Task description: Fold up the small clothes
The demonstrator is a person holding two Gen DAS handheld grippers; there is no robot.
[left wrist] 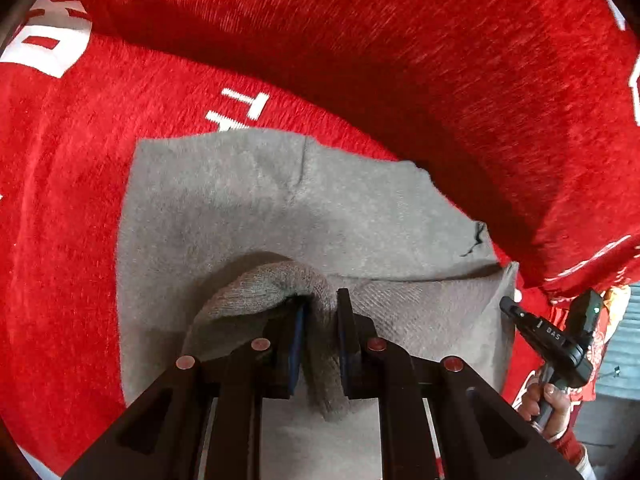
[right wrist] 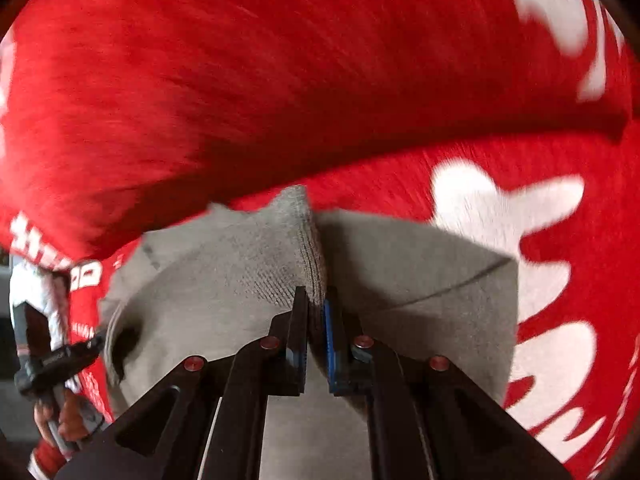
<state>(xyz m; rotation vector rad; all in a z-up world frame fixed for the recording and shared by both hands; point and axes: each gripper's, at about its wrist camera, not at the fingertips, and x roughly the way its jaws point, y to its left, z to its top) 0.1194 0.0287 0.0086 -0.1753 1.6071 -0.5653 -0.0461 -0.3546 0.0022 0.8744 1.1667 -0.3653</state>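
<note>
A small grey garment (left wrist: 248,200) lies on a red cloth with white print (left wrist: 60,240). My left gripper (left wrist: 322,304) is shut on a bunched ribbed grey edge of the garment, which runs between its pads. In the right wrist view the same grey garment (right wrist: 420,272) shows a raised ribbed fold, and my right gripper (right wrist: 318,300) is shut on that fold. The right gripper (left wrist: 548,332) also appears at the lower right of the left wrist view, held by a hand (left wrist: 548,400). The left gripper (right wrist: 60,360) shows at the lower left of the right wrist view.
The red cloth (right wrist: 240,80) rises in a thick fold behind the garment in both views and fills most of the surroundings. A person's hand and a red and white sleeve (right wrist: 52,432) sit at the lower left of the right wrist view.
</note>
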